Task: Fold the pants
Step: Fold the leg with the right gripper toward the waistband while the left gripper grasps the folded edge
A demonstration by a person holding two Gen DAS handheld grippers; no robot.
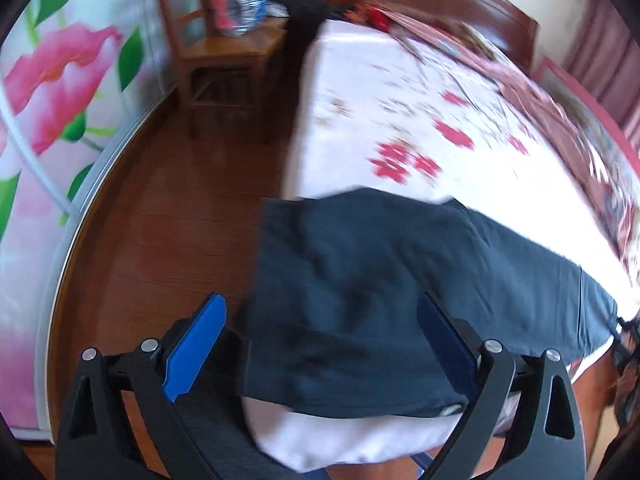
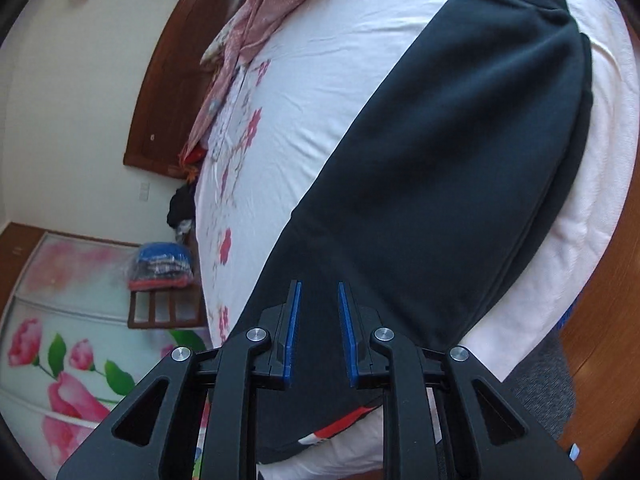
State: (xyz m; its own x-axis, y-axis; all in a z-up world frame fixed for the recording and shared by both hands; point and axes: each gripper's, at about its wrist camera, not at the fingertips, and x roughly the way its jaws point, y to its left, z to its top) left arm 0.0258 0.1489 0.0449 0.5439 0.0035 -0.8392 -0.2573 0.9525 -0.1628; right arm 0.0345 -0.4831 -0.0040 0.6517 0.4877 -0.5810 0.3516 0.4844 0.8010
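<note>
Bright daylight, left view motion-blurred, fisheye edges dark and bent.

The left gripper (image 1: 320, 344) points steeply downward with its blue-padded jaws spread wide and nothing clamped between them, while the right gripper (image 2: 319, 320) points downward at a shallower angle, jaws set narrowly apart with a visible gap and pads gripping nothing
</note>
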